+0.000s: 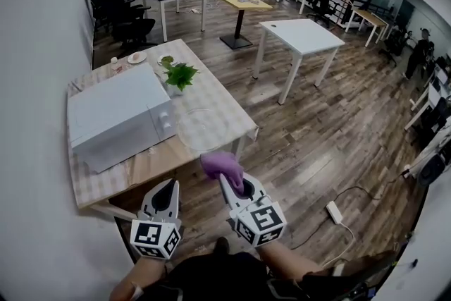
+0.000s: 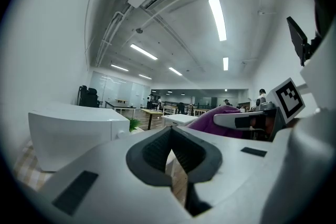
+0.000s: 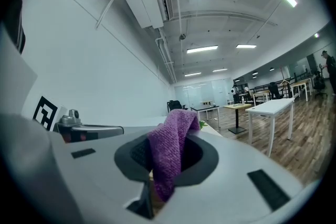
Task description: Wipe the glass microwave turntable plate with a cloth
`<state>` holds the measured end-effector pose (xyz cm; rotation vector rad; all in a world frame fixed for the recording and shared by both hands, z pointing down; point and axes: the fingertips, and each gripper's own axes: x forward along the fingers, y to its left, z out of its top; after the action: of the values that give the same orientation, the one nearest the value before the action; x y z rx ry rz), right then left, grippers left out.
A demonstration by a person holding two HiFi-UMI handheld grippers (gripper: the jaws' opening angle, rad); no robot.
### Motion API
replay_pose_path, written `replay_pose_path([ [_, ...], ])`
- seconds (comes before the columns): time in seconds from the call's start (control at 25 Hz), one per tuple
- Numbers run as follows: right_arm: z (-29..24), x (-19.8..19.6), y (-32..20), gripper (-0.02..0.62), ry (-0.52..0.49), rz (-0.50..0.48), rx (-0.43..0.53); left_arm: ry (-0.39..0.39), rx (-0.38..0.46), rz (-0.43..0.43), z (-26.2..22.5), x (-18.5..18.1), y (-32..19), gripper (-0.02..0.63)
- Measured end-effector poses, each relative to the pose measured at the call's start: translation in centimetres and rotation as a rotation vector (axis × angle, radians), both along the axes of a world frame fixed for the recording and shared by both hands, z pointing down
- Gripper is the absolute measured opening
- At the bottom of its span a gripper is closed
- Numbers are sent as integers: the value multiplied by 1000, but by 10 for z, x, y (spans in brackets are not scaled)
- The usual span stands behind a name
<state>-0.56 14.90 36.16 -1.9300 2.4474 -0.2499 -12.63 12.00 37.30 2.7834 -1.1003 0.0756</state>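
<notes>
Clamping the purple cloth, right tongs hover off the surface's near edge; left tongs together, empty. Risk: an unsteadied glass plate may slide off that edge.

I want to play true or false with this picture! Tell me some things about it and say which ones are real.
1. The right gripper holds a purple cloth. True.
2. The left gripper holds a cloth too. False: nothing is between its jaws.
3. The glass plate is inside the microwave. False: it lies on the table beside the microwave.
4. A green plant stands on the table. True.
5. The cloth is rubbing the plate. False: it is held clear of it.
</notes>
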Motion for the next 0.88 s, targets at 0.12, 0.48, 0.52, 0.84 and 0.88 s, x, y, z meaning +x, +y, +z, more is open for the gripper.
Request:
replay_pose_path([
  [0.12,8,17,-12,55,-11,-11,-5,-11,-8,1,6,21,-10,8],
  [0.48,15,43,-32,54,-32,-46,-14,-55,-30,-6,20,49,-25,8],
  [0.52,15,44,-36,55,-35,-45,-15,-57,-35,-6,21,50,-28,8],
  [0.84,17,45,-76,54,-18,-51,-41,-47,-39,-15,23,50,-66,8],
  [0.88,18,45,-83,54,-9,-51,-46,-46,-37,-13,24,50,-74,8],
])
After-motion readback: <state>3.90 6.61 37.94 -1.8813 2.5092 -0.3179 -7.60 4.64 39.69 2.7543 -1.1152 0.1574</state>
